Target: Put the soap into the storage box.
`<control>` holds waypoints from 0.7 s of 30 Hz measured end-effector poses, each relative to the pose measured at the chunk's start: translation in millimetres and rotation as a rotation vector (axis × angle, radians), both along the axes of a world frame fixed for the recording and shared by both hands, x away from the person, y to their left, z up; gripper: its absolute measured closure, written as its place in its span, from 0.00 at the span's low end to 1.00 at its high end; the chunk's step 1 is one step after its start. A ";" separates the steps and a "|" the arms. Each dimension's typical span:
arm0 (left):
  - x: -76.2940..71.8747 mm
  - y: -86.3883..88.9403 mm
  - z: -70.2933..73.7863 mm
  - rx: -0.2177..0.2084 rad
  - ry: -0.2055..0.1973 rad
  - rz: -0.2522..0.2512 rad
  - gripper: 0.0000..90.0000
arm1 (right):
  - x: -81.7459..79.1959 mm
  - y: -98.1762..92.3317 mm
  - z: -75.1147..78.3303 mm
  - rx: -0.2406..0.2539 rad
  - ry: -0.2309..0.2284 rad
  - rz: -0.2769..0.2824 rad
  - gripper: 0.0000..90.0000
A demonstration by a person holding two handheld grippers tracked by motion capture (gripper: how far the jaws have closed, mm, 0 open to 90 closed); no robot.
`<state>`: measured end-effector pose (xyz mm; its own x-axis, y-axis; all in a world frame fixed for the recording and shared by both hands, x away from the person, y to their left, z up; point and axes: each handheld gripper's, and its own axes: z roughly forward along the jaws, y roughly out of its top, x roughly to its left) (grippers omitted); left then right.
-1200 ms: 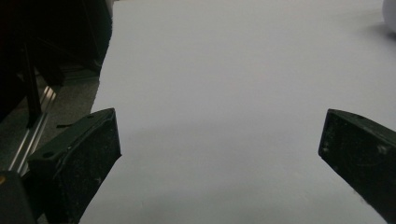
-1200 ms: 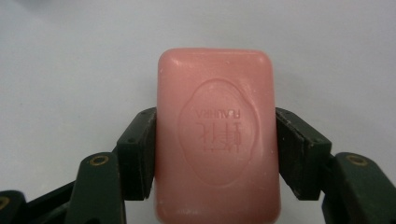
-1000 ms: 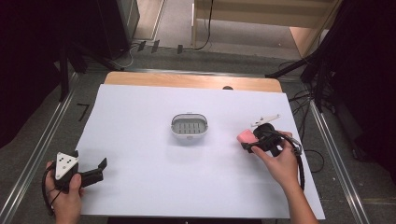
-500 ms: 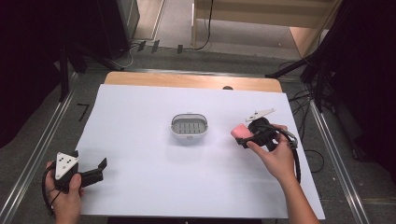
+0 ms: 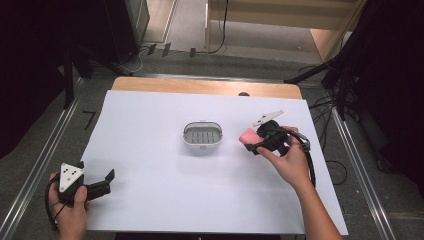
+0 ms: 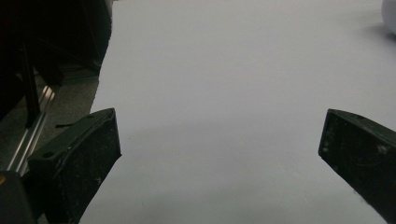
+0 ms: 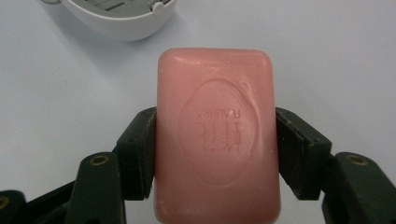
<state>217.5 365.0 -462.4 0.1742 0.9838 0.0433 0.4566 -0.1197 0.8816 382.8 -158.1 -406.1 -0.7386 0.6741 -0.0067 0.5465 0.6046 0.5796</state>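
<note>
A white-covered worktop (image 5: 165, 200) carried the whole scene, with a small grey-and-white soap dish (image 5: 202, 136) standing near its middle. Just right of the dish, the right gripper (image 5: 252, 142) was clamped on a pink bar of soap (image 5: 247, 135), held off the sheet and close to the dish. The left gripper (image 5: 109, 176) rested at the near left corner, its jaws apart with nothing between them, well away from the work. The bar looked stiff and fairly light but probably waxy and slippery, so a squeeze across its two long flat sides seemed the safest hold. The right gripper view showed what the high view could not: the pads (image 7: 136, 154) pressed on those long sides around mid-length, and an oval stamp with raised lettering sat on the upper face of the soap.
</note>
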 end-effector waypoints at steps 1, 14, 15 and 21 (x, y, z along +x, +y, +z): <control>-0.1 0.2 0.1 -0.001 -0.001 0.000 0.00 | 0.8 1.0 0.8 -0.002 -0.001 0.007 0.43; -0.1 0.2 0.0 -0.002 0.001 -0.001 0.00 | 10.3 20.7 6.5 0.035 -0.013 0.079 0.43; -0.1 0.2 0.0 -0.002 0.001 -0.001 0.00 | 10.4 21.8 6.9 0.035 -0.017 0.078 0.43; 0.2 0.3 0.0 -0.004 0.003 -0.002 0.00 | 13.8 28.2 8.1 0.047 -0.030 0.109 0.43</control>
